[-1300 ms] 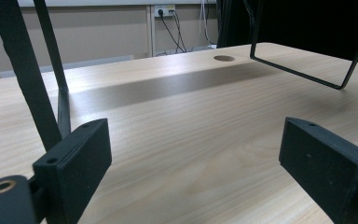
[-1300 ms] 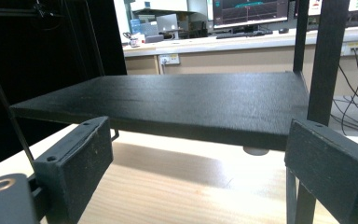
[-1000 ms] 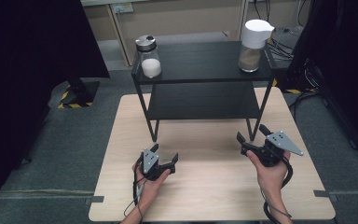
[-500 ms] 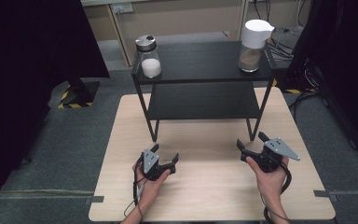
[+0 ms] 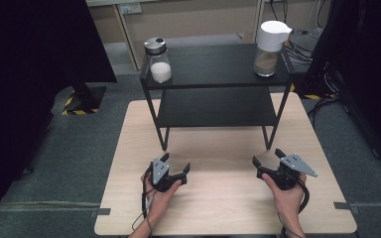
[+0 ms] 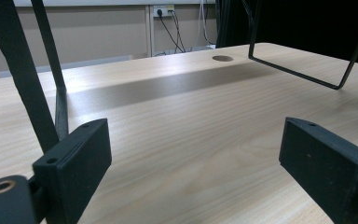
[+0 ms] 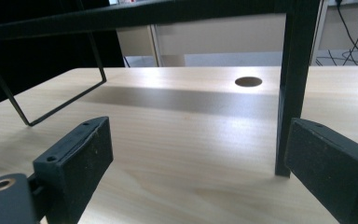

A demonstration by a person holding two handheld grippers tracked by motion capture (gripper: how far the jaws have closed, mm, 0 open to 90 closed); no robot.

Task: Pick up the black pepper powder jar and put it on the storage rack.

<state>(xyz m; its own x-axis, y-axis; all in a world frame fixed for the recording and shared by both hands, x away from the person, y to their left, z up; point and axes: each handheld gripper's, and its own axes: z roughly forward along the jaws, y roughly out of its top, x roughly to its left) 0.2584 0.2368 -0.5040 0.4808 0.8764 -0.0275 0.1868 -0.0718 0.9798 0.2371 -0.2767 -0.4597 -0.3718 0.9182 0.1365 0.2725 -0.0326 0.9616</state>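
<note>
Two hand-held grippers rest low over a wooden table (image 5: 218, 198), left gripper (image 5: 177, 167) and right gripper (image 5: 266, 158) both spread wide, empty. Behind stands a black shelf (image 5: 218, 67) (two jars on top, contents possibly powder).

Cut-offs and unclear bits

Left gripper view: rack legs (image 6: 25, 79) run off the top edge, both jaw bases cropped at the bottom. Right gripper view: rack upright (image 7: 294, 70) cropped at the top. High view: forearms cut by the bottom edge; contents of white-lidded jar (image 5: 269, 47) too small to identify.
</note>
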